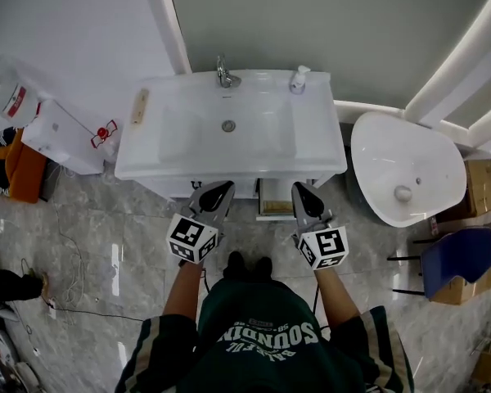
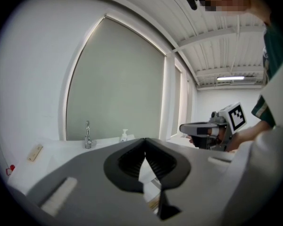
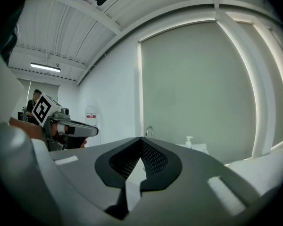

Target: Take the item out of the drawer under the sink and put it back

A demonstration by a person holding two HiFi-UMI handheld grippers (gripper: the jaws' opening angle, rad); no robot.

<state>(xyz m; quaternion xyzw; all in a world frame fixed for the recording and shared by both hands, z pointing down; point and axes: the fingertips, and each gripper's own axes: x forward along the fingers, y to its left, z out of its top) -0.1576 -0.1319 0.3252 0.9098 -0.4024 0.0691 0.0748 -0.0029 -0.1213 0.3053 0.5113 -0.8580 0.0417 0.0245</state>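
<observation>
Drawer under the sink, mid-frame, lies just above and between both tools, nearer the right gripper. That one and the left gripper are both pinched together, empty.

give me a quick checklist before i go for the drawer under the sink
1. Left gripper empty: ok, jaws together with nothing between them.
2. Right gripper empty: ok, jaws together with nothing held.
3. Jaws ready to take a handle: not ok, both are shut.
4. Grippers lined up at the cabinet below the sink: ok, both point at its front, side by side.
5. Drawer open: cannot tell; a white section seems to jut out between the grippers.
6. Item inside located: cannot tell; the contents are unclear.
</observation>
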